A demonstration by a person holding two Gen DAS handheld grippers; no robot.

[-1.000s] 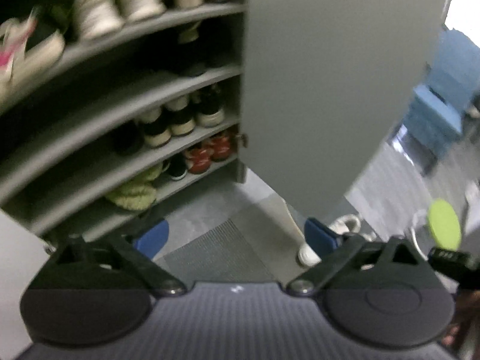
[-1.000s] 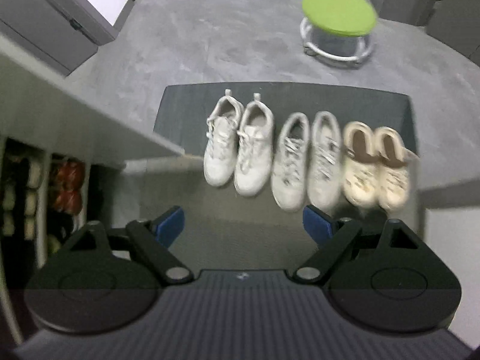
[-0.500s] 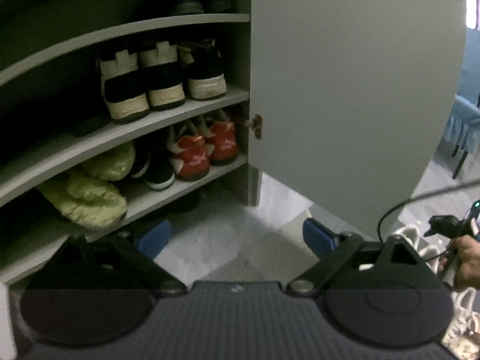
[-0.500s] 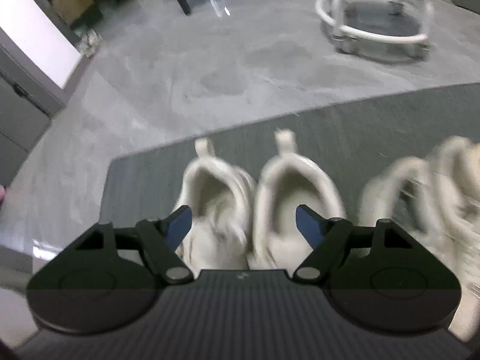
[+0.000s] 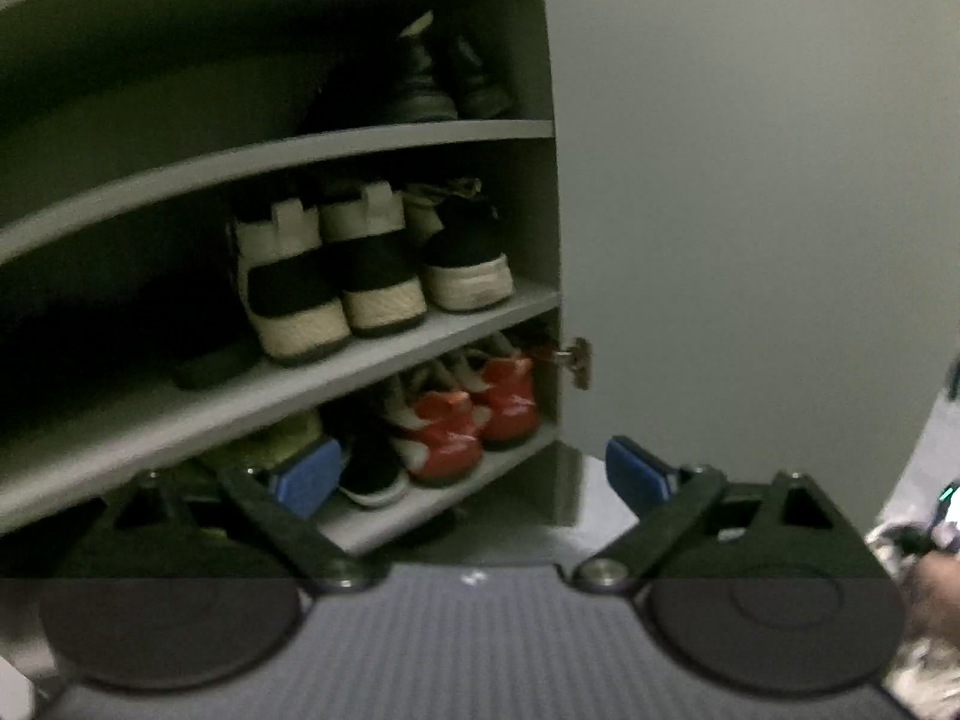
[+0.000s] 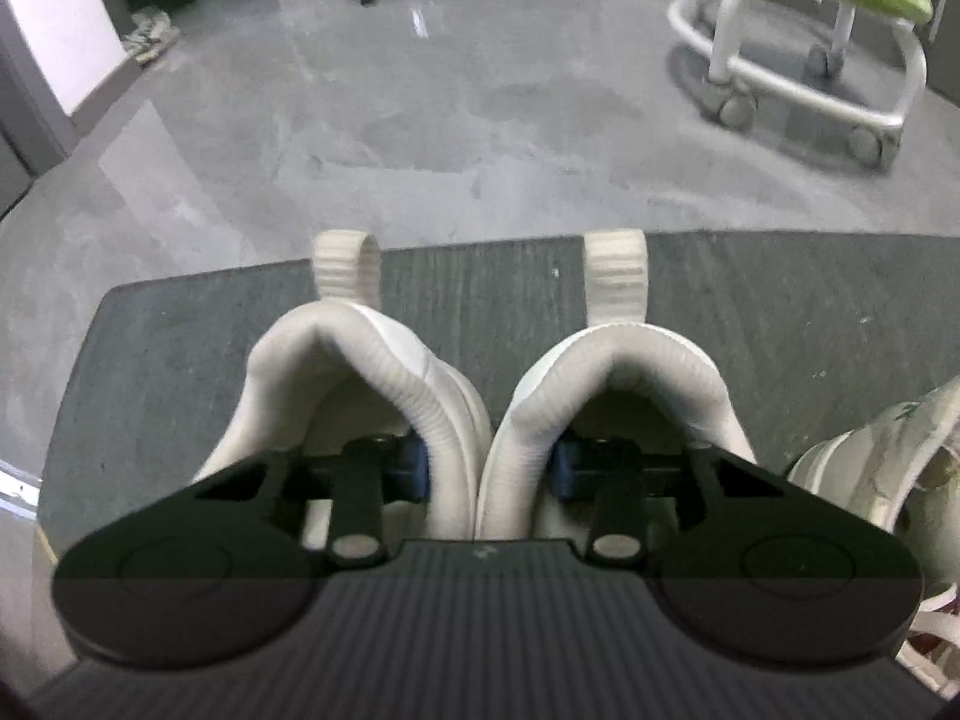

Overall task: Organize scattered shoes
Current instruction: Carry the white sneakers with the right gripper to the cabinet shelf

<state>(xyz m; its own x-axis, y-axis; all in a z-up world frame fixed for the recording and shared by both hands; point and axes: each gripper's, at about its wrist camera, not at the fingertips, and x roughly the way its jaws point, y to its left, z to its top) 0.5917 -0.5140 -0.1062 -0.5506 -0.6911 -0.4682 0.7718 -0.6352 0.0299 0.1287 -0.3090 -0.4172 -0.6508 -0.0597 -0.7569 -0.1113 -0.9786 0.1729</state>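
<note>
- Since half a second ago the right gripper (image 6: 487,471) is sitting way lower: one blue pad inside each shoe of the white sneaker pair (image 6: 480,384), where before it was hovering above the heels.
- Its fingers are looking drawn in, pinching the two inner collar walls together between the pads. The black linkage is covering part of the contact, so I'm only fairly sure the squeeze is firm.
- Both sneakers are standing side by side, touching, on the dark floor mat (image 6: 780,300), heel loops pointing away from the camera. Another pale shoe (image 6: 870,462) is sitting just beside them on the right.
- Meanwhile the left gripper (image 5: 468,474) is hanging spread wide with nothing between its pads, facing the open shoe cabinet (image 5: 372,138) closer than a second ago.
- Lower shelves are looking pretty full: black-and-cream shoes (image 5: 360,264) on the middle shelf, red sneakers (image 5: 474,414) on the bottom one by the door hinge.
- My read: this is the grab-the-pair step, either about to lift or just setting down.
- If lifting, the next move is needing an even squeeze so neither shoe slips out, plus picking a shelf gap wide enough for both.
</note>
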